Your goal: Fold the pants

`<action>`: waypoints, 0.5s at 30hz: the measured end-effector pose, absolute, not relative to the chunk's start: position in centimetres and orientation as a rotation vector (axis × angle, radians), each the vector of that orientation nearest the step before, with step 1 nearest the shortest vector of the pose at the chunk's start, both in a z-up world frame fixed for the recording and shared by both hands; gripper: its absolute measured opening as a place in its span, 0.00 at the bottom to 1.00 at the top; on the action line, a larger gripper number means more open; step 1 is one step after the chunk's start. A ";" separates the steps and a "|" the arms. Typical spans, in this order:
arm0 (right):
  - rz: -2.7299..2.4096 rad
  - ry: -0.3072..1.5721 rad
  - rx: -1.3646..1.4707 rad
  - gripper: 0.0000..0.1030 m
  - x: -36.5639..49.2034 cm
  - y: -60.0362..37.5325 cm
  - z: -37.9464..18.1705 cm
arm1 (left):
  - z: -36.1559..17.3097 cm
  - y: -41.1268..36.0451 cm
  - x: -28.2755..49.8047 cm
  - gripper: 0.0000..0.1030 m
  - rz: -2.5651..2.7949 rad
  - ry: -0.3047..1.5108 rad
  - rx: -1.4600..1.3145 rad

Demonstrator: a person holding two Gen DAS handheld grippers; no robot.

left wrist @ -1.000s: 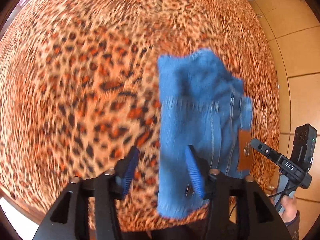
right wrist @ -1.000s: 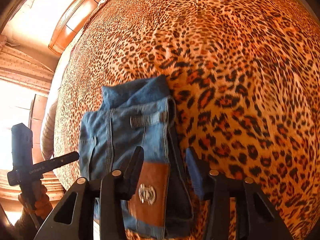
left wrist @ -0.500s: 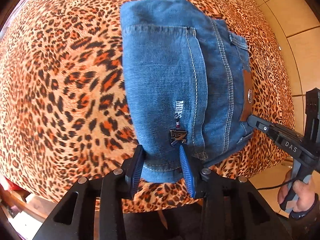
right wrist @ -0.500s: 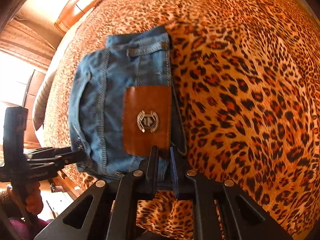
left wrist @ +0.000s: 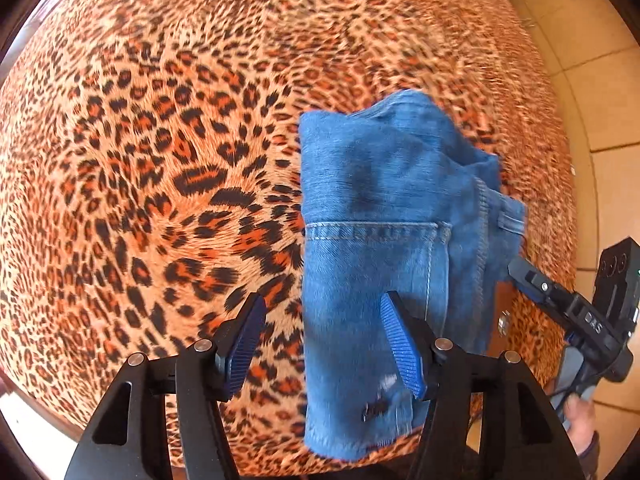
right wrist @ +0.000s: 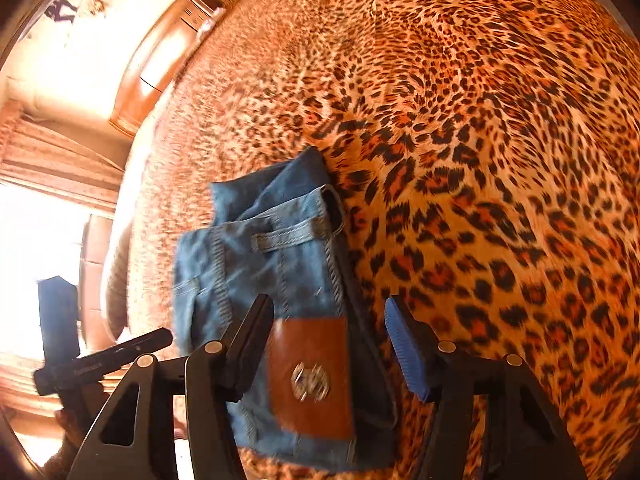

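The blue denim pants lie folded into a compact stack near the front edge of the leopard-print bed. In the right wrist view the pants show the waistband, a belt loop and a brown leather patch with a metal emblem. My left gripper is open and empty above the stack's left edge. My right gripper is open and empty above the leather patch. The right gripper also shows in the left wrist view, at the stack's right side.
The leopard-print bedspread covers the whole bed. Beige floor tiles lie to the right of the bed. A wooden headboard and curtains with a bright window are at the left in the right wrist view.
Half a second ago both grippers were pinched on the near edge of the folded pants. Both have let go, opened wide and pulled back above the stack.
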State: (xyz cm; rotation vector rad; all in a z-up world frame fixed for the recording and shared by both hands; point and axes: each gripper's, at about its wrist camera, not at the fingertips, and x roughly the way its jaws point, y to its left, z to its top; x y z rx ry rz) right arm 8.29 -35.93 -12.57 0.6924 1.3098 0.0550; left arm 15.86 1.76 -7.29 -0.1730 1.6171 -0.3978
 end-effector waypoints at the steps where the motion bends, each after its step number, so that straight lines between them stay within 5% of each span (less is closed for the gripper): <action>1: 0.077 1.324 0.736 0.59 8.6 -35.7 -13.4 | -7.8 1.4 15.8 0.58 -0.400 1.623 -0.183; 3: 0.131 1.355 0.771 0.64 8.6 -34.7 -15.0 | -8.0 0.7 15.5 0.54 -0.387 1.615 -0.189; 5: 0.143 1.351 0.667 0.65 8.6 -33.8 -14.6 | -7.3 -0.5 15.3 0.38 -0.398 1.612 -0.195; 8: 0.168 1.362 0.596 0.63 8.8 -32.2 -12.7 | -6.4 -1.9 14.6 0.31 -0.392 1.552 -0.103; 11: 0.172 1.416 0.221 0.58 9.3 -27.8 -11.6 | -6.3 -2.6 14.0 0.27 -0.384 1.538 -0.072; 15: 0.187 1.360 0.379 0.57 11.5 -26.7 -9.5 | -5.0 -1.7 15.1 0.23 -0.401 1.534 -0.163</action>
